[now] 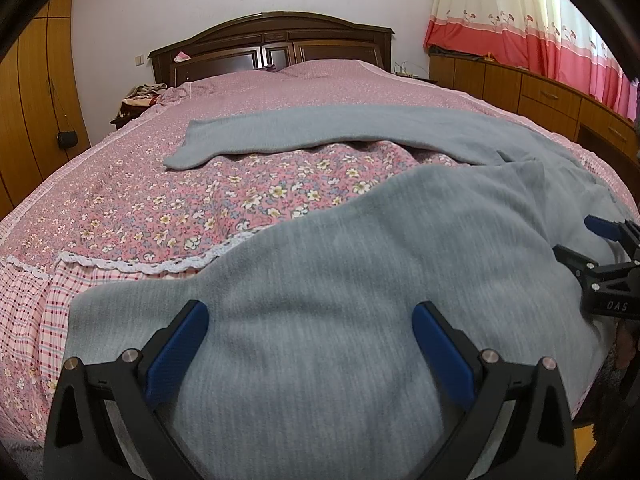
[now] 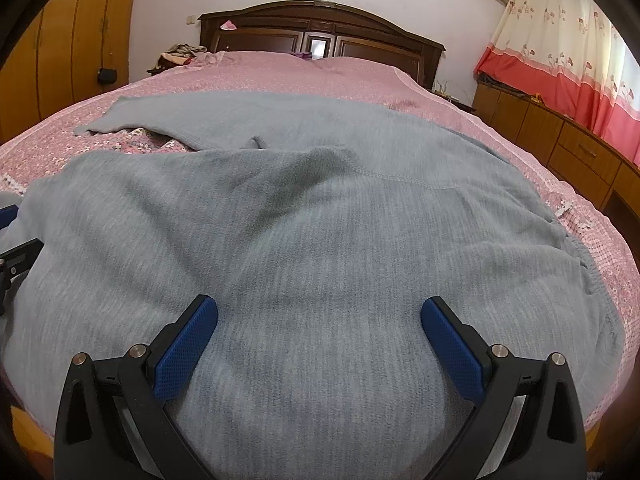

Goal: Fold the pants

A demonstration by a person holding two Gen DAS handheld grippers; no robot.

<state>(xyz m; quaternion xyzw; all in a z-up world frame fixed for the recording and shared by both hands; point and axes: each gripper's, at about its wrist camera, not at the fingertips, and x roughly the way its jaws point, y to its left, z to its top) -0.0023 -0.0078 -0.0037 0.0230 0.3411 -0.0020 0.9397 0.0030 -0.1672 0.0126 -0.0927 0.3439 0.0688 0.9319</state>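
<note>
Pants cover floral bedspread (headboard beyond); both tongs wide.

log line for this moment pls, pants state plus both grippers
stage: pre-grasp | grey pants: unfolded, legs spread apart on floral bedspread | left hand-held gripper: open over near leg | right hand-held gripper: open

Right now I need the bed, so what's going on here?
A person is about to fold grey pants spread on the pink floral bedspread. Both handheld grippers, left gripper and right gripper, hover open over the near leg, gripping nothing. The legs lie apart, the far one stretched toward the left; no fold is made yet.
</note>
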